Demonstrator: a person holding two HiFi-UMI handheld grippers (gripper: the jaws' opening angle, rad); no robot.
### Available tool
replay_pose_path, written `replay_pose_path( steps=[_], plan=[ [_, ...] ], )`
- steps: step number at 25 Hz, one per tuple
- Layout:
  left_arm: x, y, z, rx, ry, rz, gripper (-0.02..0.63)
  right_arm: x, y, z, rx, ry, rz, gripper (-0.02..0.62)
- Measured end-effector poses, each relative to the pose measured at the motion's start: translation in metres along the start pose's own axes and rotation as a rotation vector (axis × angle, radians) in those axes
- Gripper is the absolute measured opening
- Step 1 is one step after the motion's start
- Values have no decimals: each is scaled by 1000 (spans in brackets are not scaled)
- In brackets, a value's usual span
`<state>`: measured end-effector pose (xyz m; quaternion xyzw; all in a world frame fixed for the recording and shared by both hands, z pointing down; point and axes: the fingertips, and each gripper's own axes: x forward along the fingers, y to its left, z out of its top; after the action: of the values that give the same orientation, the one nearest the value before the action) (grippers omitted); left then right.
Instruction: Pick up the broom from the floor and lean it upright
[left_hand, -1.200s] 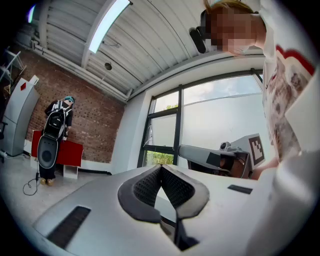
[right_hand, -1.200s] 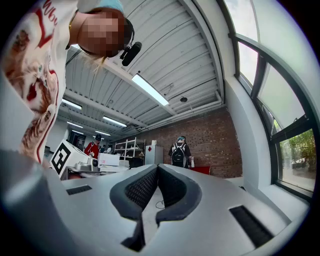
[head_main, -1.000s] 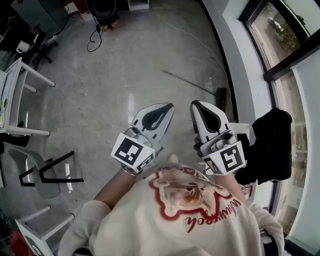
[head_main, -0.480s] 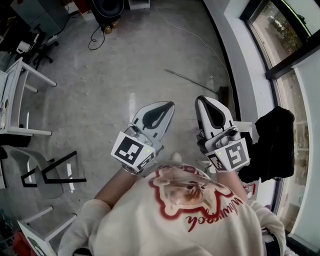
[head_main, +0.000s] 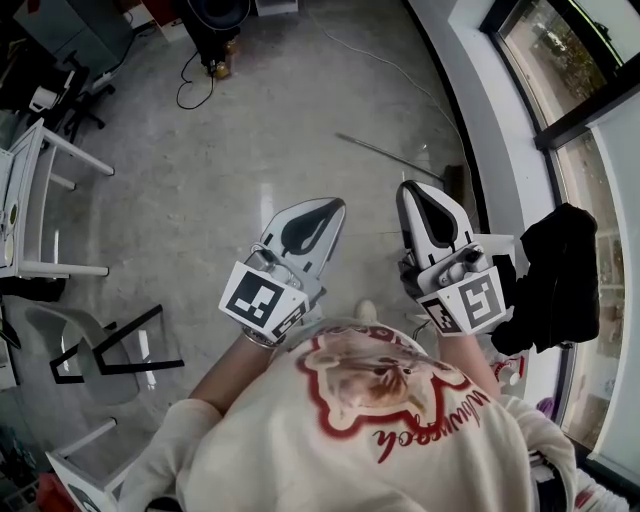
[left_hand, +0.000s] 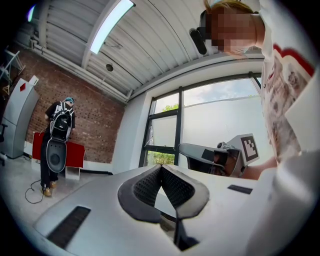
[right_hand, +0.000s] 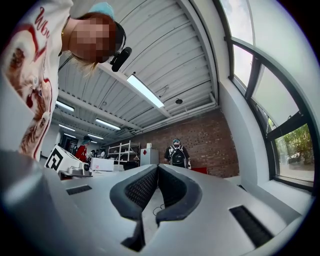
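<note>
**Broom waits by the window.** Both pairs of jaws are pressed together on nothing. The left hand-held gripper (head_main: 336, 204) and right hand-held gripper (head_main: 408, 187) point out roughly level over the floor (head_main: 200, 180), well short of the broom (head_main: 390, 157). It lies flat ahead, its thin handle slanting out from the wall (head_main: 490, 110) under the window and its head (head_main: 457, 186) just beside the wall's foot.

The pickup has not begun. To do it well, the person would likely step closer and stoop first, then spread one pair of jaws before bringing them down. The handle is slim and round, so it is apt to roll out of a pinch that lands off-centre. A grip square across the handle, partway up from the head, looks safest, and the other hand-held gripper could steady the far end. Raising that end while the head stays on the floor should swing the broom upright with little load. The wall beside it seems the nearest place to lean it.
</note>
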<state>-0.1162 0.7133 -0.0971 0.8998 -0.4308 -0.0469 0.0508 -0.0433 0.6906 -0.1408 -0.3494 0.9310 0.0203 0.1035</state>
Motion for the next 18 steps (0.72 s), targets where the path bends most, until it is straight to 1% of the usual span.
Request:
replay_pose_path(
  steps=[5, 9, 14, 18],
  plan=[
    [-19, 15, 2, 5, 3, -24, 20, 15, 20, -6, 5, -14, -18, 25],
    [-31, 26, -1, 2, 6, -45, 20, 18, 28, -11, -41, -5, -51, 25],
    [-27, 43, -7, -26, 14, -56, 20, 19, 17, -22, -21, 30, -86, 25],
    [-3, 61, -9, -23, 7, -49, 20, 31, -8, -30, -17, 35, -96, 25]
  ],
)
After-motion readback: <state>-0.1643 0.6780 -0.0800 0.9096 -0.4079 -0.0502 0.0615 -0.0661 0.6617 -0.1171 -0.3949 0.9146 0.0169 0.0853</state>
